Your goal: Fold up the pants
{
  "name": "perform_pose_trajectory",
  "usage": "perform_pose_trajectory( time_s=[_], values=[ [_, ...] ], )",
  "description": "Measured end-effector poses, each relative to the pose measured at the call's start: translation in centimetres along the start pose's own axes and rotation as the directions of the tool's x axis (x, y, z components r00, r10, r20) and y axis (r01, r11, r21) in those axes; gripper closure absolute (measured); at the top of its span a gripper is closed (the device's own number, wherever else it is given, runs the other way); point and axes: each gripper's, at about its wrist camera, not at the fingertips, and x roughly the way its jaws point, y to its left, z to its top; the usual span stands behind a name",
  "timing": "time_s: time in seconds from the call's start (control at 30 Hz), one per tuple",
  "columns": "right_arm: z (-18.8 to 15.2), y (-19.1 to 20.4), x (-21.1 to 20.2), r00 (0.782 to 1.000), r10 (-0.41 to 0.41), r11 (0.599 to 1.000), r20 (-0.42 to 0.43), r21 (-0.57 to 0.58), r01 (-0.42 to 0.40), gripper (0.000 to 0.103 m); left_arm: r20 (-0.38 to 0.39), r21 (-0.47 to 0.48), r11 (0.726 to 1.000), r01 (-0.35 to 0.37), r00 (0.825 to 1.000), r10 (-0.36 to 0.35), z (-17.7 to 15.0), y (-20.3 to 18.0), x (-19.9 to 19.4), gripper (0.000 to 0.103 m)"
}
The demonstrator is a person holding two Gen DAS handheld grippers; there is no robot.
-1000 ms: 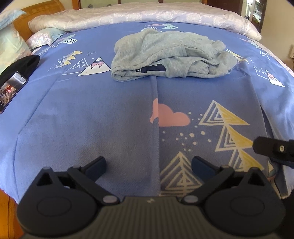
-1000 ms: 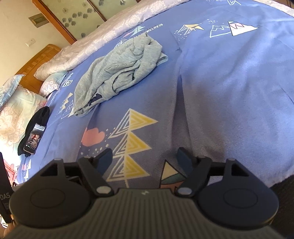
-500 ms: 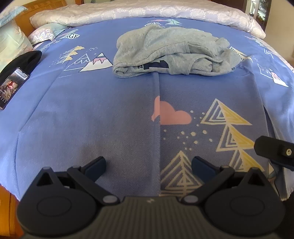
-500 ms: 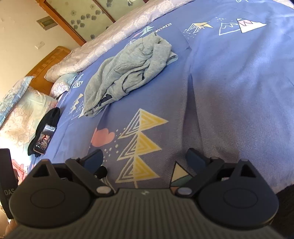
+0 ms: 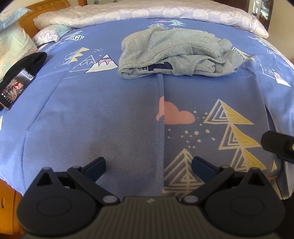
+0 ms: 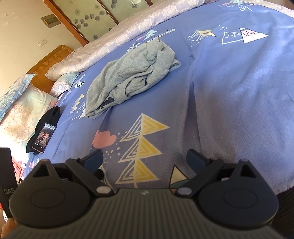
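Grey pants (image 5: 176, 53) lie crumpled in a heap on the blue patterned bedspread (image 5: 91, 114), toward the far side of the bed. They also show in the right wrist view (image 6: 132, 77), up and left of centre. My left gripper (image 5: 148, 164) is open and empty, low over the near part of the bedspread, well short of the pants. My right gripper (image 6: 144, 158) is open and empty, also over the near edge. Part of the right gripper shows at the right edge of the left wrist view (image 5: 279, 145).
A phone (image 5: 15, 88) with a lit screen lies on a black cloth (image 5: 27, 64) at the left, near the pillows (image 6: 22, 114). A pale quilt (image 5: 147, 11) runs along the far side. The wooden headboard (image 6: 49, 58) stands at the left.
Both grippers have moved a little forward toward the pants, which now look larger. Both stay open and empty.
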Motion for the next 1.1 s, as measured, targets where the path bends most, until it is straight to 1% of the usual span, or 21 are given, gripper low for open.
perform_pose_trajectory(
  time_s=[0.1,0.17,0.23,0.27,0.33,0.4,0.5,0.57,0.63,0.73,0.77,0.83,0.9,1.0,1.03,1.1],
  values=[
    [0.1,-0.5,0.1,1.0,0.003,1.0,-0.012,0.022,-0.002,0.006,-0.009,-0.013,1.0,0.024,1.0,-0.024,0.0,0.2,0.0,0.0],
    [0.1,-0.6,-0.2,1.0,-0.001,1.0,0.002,0.028,0.001,0.008,-0.027,-0.043,0.998,0.055,0.998,-0.056,0.0,0.8,0.3,0.0],
    [0.2,-0.6,-0.5,1.0,0.0,1.0,0.018,0.026,0.0,0.011,-0.031,-0.066,0.995,0.076,0.996,-0.079,-0.1,1.4,0.4,0.0],
    [0.2,-0.6,-0.6,1.0,0.0,1.0,0.023,0.025,0.0,0.011,-0.035,-0.063,0.994,0.09,0.995,-0.093,-0.1,1.5,0.3,0.0],
    [0.2,-0.7,-0.6,1.0,-0.007,1.0,0.028,0.02,0.006,0.016,-0.045,-0.056,0.992,0.113,0.992,-0.116,-0.5,1.7,0.2,0.0],
    [0.2,-0.7,-0.6,0.999,-0.013,1.0,0.032,0.016,0.013,0.019,-0.072,-0.083,0.987,0.137,0.987,-0.143,-1.1,2.2,0.2,0.0],
    [0.4,-0.6,-0.7,0.999,-0.021,1.0,0.037,0.018,0.02,0.023,-0.066,-0.097,0.985,0.146,0.986,-0.153,-1.3,2.7,-0.2,0.001],
    [0.4,-0.4,-0.8,0.998,-0.028,1.0,0.047,0.013,0.028,0.024,-0.038,-0.105,0.986,0.128,0.99,-0.132,-1.2,3.0,-0.8,0.001],
    [0.5,-0.2,-1.0,0.998,-0.032,0.999,0.057,-0.001,0.032,0.025,0.021,-0.096,0.99,0.099,0.995,-0.098,-1.0,3.1,-1.8,0.001],
    [0.8,-0.2,-1.3,0.997,-0.035,0.999,0.074,-0.002,0.035,0.025,0.097,-0.076,0.992,0.097,0.991,-0.09,-0.5,3.4,-3.2,0.002],
    [0.9,-0.3,-1.4,0.997,-0.03,1.0,0.076,0.004,0.03,0.025,0.113,-0.07,0.992,0.103,0.989,-0.095,-0.2,3.6,-3.4,0.005],
    [1.6,-0.7,-1.5,0.997,-0.011,1.0,0.081,0.016,0.009,0.025,0.135,-0.06,0.993,0.103,0.986,-0.095,0.9,4.8,-3.8,0.008],
    [2.7,-1.3,-1.8,0.996,0.016,1.0,0.088,0.025,-0.018,0.024,0.144,-0.062,0.993,0.103,0.985,-0.094,2.8,6.3,-3.5,0.016],
    [5.2,-2.0,-2.1,0.993,0.028,1.0,0.119,-0.001,-0.028,0.024,0.16,-0.094,0.989,0.111,0.982,-0.095,6.6,9.2,-2.8,0.017],
    [6.2,-2.3,-2.0,0.992,0.028,1.0,0.127,-0.006,-0.027,0.024,0.17,-0.114,0.984,0.136,0.979,-0.116,8.2,10.2,-2.5,0.017],
    [8.4,-2.9,-1.3,0.991,0.041,0.999,0.128,0.0,-0.041,0.023,0.188,-0.144,0.966,0.214,0.964,-0.186,10.9,11.8,-1.3,0.013]
  ],
)
